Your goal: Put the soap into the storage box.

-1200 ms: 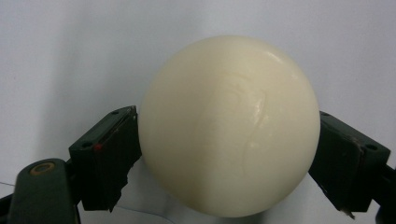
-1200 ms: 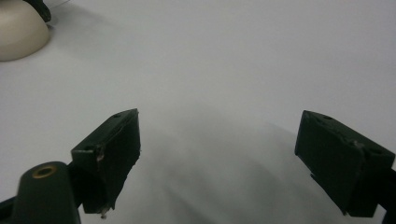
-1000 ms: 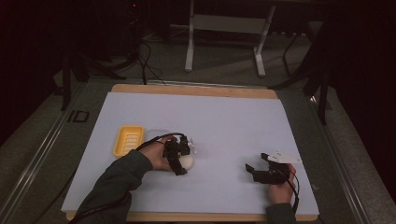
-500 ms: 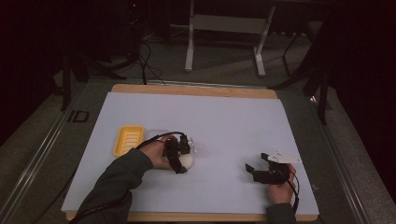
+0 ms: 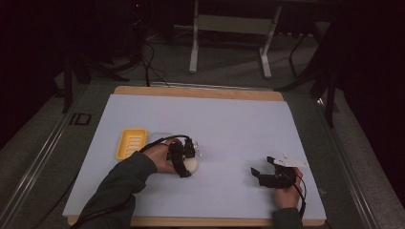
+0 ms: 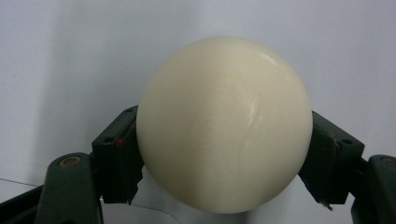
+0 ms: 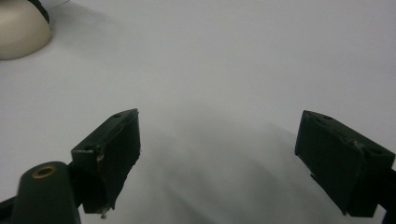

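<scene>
A cream, rounded bar of soap (image 6: 224, 126) sits on the white sheet between the jaws of my left gripper (image 6: 224, 154). The jaws have just been closing, and both pads (image 6: 116, 154) now press on its sides. From above, the left gripper (image 5: 187, 164) points down over the soap (image 5: 193, 165), just right of a yellow soap dish (image 5: 131, 143). My right gripper (image 5: 262, 167) rests near the front right of the sheet, open with nothing between its jaws (image 7: 219, 154). The soap (image 7: 18, 28) appears at the top left corner of the right gripper view.
A white sheet (image 5: 229, 124) covers a wooden board (image 5: 200, 92). Bare sheet lies between the two grippers and toward the far edge. Beyond the table stand dark furniture legs and a pale metal frame (image 5: 229, 28).
</scene>
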